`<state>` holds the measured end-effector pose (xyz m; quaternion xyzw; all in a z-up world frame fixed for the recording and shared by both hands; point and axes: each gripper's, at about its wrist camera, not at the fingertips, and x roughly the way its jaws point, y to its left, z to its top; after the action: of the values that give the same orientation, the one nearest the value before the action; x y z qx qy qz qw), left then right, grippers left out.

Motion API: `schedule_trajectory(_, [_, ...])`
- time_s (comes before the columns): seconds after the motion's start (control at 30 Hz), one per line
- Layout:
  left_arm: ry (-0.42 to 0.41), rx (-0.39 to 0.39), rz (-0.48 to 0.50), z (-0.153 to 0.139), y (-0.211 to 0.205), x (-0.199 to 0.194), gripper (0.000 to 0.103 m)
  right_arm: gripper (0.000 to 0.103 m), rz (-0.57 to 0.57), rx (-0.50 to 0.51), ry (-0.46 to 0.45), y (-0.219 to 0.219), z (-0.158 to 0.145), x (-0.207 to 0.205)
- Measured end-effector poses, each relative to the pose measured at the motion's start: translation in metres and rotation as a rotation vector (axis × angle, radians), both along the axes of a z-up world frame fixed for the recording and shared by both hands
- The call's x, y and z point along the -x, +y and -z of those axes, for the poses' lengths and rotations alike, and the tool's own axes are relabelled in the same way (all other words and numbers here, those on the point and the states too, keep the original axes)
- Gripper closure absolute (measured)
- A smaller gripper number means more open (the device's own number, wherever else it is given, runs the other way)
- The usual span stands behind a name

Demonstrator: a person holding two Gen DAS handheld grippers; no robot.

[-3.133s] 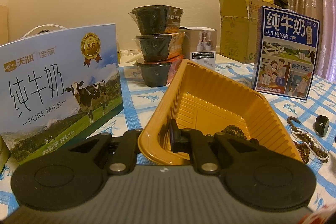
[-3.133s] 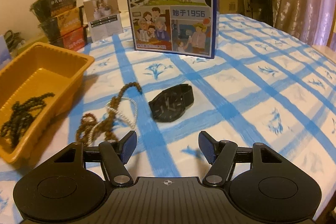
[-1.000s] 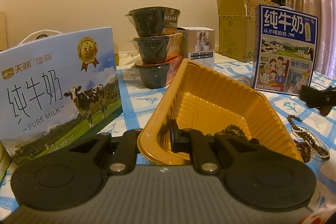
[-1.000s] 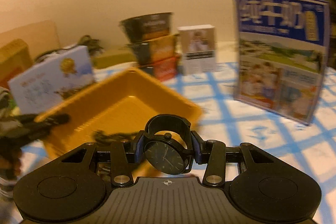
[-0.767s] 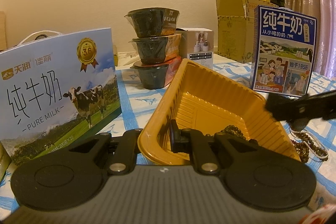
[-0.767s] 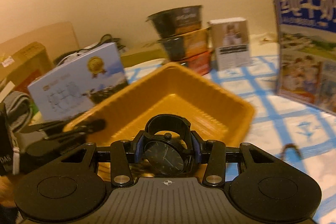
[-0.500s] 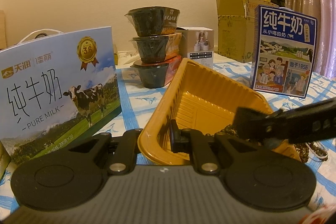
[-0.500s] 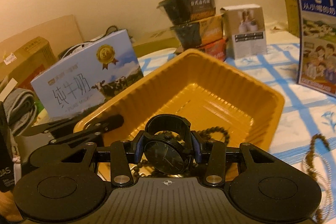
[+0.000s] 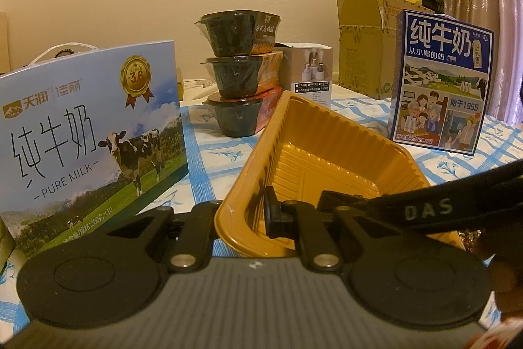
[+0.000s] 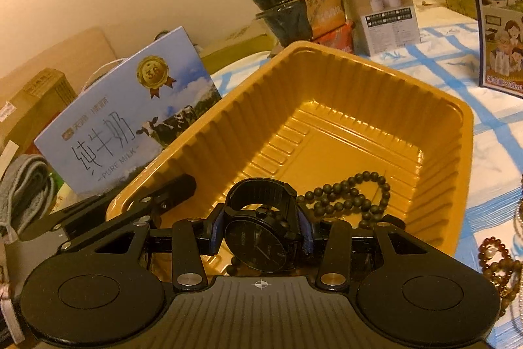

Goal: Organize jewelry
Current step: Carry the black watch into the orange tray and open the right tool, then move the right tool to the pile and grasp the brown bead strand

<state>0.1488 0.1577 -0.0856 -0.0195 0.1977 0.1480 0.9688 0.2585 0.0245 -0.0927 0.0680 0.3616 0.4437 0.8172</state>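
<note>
- Right gripper (image 10: pixel 260 234) clamped on black watch (image 10: pixel 258 242), above yellow tray (image 10: pixel 359 107).
- Left gripper (image 9: pixel 242 211) pinches tray rim.
- Next, in my judgement: lower, release beside beads (image 10: pixel 353 198).

Surface: table under a white cloth with blue checks (image 9: pixel 202 149).
Near side: yellow tray (image 10: pixel 457 133), near end raised off the cloth.
Left: pale blue milk carton (image 9: pixel 88 126), upright.
Far side: stack of three black bowls (image 9: pixel 240 120); small white box (image 9: pixel 310 74) just beside it.
Right: dark blue milk carton (image 9: pixel 441 81), upright; brown bead strands (image 10: pixel 497 260) on the cloth beside the tray.
</note>
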Motion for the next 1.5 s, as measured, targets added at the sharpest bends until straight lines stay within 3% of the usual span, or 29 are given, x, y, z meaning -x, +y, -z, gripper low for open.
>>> schedule_trajectory(0.23, [0.014,0.019,-0.012,0.005,0.002,0.002,0.092,0.057,0.024,-0.056,0.017,0.002,-0.006,-0.01])
schedule_trajectory(0.33, [0.014,0.022,-0.013,0.004,0.002,0.002,0.092,0.043,0.035,-0.052,-0.013,-0.003,-0.013,-0.008])
schedule_trajectory(0.47, [0.013,0.026,-0.015,0.004,0.002,0.003,0.092,0.041,0.058,-0.055,-0.043,-0.021,-0.017,0.003])
schedule_trajectory(0.77, [0.016,0.036,-0.022,0.005,0.003,0.005,0.092,0.041,0.192,-0.052,-0.064,-0.106,-0.016,0.031])
schedule_trajectory(1.07, [0.017,0.031,-0.031,0.005,0.001,0.004,0.092,0.041,0.389,0.072,-0.048,-0.192,0.002,0.045])
schedule_trajectory(1.23, [0.019,0.026,-0.031,0.004,0.001,0.003,0.092,0.042,0.467,0.128,-0.048,-0.225,0.01,0.048])
schedule_trajectory(1.5, [0.02,0.024,-0.031,0.005,0.001,0.003,0.092,0.059,0.471,0.195,-0.093,-0.238,0.011,0.047])
